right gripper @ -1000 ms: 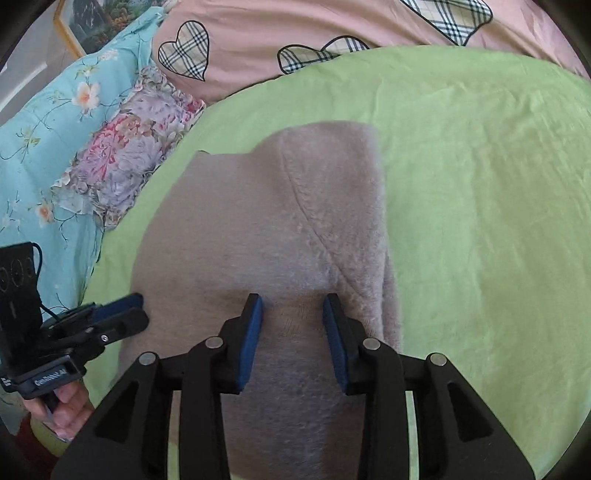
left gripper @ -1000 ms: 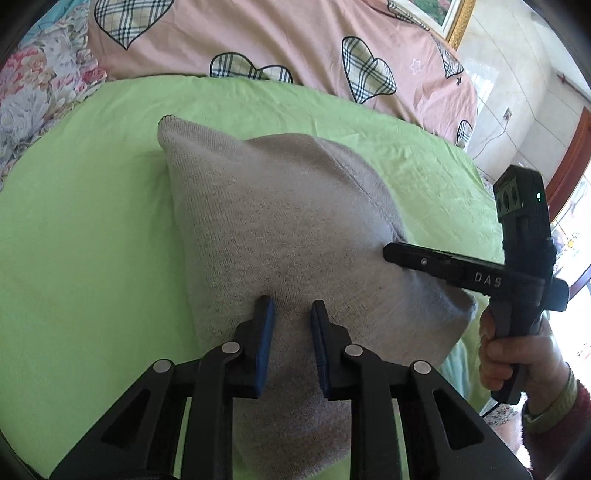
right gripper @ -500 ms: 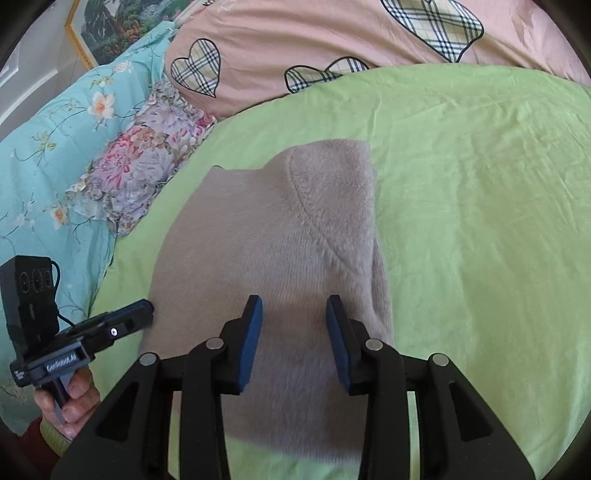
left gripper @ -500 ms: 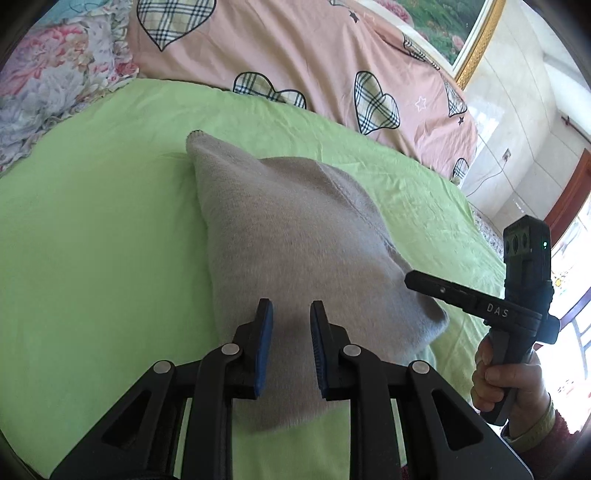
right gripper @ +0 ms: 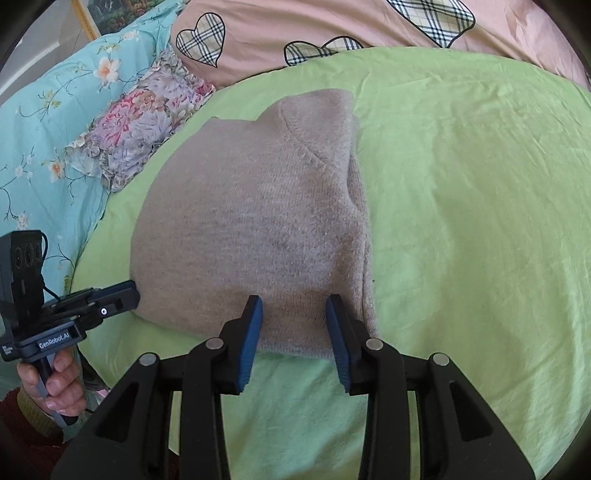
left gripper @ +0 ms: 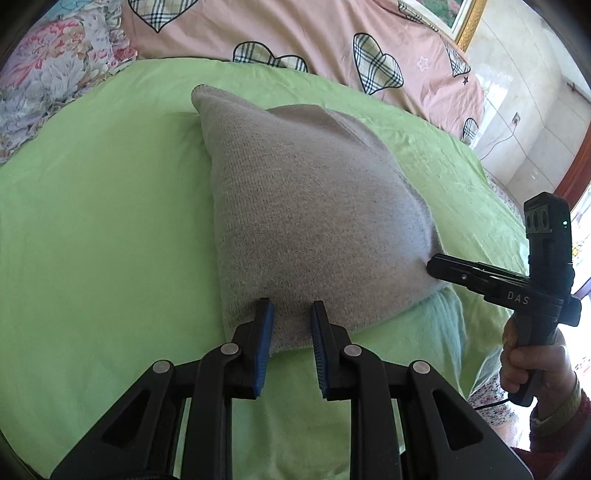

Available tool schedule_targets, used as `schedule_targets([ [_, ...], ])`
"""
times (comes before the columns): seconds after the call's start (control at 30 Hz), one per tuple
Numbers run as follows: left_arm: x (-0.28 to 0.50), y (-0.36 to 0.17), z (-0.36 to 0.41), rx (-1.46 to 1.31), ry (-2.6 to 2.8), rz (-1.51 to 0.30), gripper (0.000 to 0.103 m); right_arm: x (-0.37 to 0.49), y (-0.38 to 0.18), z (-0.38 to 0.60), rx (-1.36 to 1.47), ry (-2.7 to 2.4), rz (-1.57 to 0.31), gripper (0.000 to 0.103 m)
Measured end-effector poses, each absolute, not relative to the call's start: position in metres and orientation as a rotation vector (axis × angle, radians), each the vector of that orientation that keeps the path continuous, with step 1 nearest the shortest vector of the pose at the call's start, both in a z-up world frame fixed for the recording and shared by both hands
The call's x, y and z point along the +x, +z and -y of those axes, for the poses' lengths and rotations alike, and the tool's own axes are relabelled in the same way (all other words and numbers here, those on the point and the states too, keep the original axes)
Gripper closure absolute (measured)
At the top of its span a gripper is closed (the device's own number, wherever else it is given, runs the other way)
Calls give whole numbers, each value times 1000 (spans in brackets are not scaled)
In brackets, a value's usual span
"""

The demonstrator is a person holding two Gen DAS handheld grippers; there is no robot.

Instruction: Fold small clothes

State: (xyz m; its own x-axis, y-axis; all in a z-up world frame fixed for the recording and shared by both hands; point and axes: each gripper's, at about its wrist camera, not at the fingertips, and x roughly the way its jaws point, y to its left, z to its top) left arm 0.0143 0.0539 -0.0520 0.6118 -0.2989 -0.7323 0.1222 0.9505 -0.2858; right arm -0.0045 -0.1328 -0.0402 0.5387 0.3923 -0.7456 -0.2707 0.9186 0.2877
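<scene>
A folded beige knit garment (left gripper: 314, 206) lies flat on the green bed sheet (left gripper: 92, 221); it also shows in the right wrist view (right gripper: 258, 221). My left gripper (left gripper: 291, 314) is open, its fingertips at the garment's near edge with nothing held. My right gripper (right gripper: 293, 306) is open at the garment's other near edge, also empty. Each gripper shows in the other's view: the right one (left gripper: 436, 266) touches the garment's right corner, the left one (right gripper: 129, 291) its left corner.
A pink quilt with plaid hearts (left gripper: 295, 33) lies along the far side of the bed. A floral pillow (right gripper: 140, 122) and a turquoise flowered cover (right gripper: 48, 122) lie at the left. The green sheet (right gripper: 461, 221) spreads wide to the right.
Both grippers have drawn back from over the garment to its near edge. The garment now lies flat on the sheet, free of both.
</scene>
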Motion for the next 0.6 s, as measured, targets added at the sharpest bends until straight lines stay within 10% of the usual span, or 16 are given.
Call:
schedule_targets([
  [0.6, 18, -49, -40, -169, -141, -926, 81, -11, -39, 139, 183, 394, -917, 66],
])
